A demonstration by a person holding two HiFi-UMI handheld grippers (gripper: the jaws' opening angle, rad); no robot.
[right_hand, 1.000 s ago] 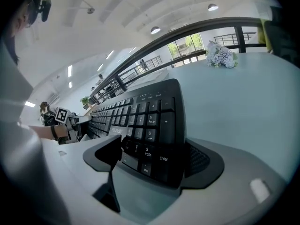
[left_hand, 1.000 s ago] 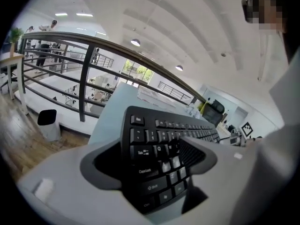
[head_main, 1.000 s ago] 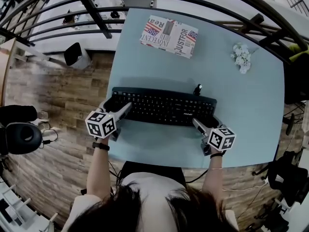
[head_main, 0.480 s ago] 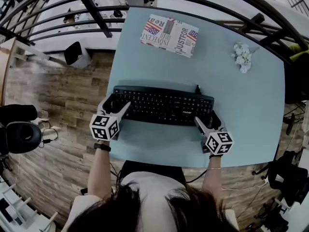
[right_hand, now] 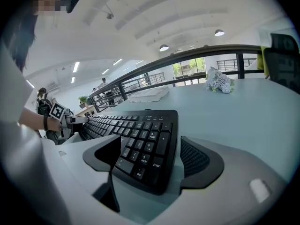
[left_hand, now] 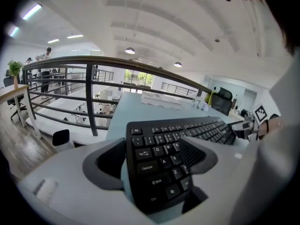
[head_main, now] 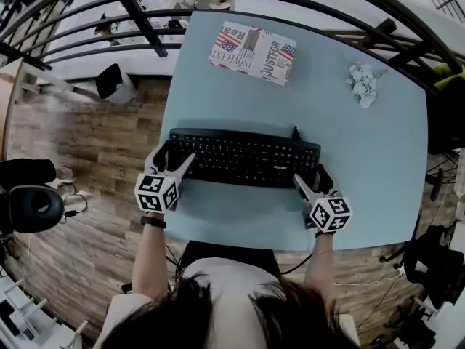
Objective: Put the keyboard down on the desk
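A black keyboard (head_main: pixel 243 157) lies across the near part of the pale blue desk (head_main: pixel 218 100), low against its top. My left gripper (head_main: pixel 173 160) is shut on the keyboard's left end, one jaw over the keys and the other outside the end. In the left gripper view the keyboard (left_hand: pixel 164 158) fills the space between the jaws of that gripper (left_hand: pixel 154 149). My right gripper (head_main: pixel 314 180) is shut on the right end in the same way. In the right gripper view the number pad (right_hand: pixel 145 146) sits between the jaws of the right gripper (right_hand: pixel 150 156).
A printed book (head_main: pixel 254 53) lies at the desk's far side and a small white flower bunch (head_main: pixel 363 86) at the far right. The keyboard's cable (head_main: pixel 296 133) leaves its back edge. A black railing (head_main: pixel 145 27) runs behind the desk. The near desk edge is just below both grippers.
The keyboard has come down a little and looks slightly smaller and flatter on the desk. Both grippers have sunk with it, still at its two ends.
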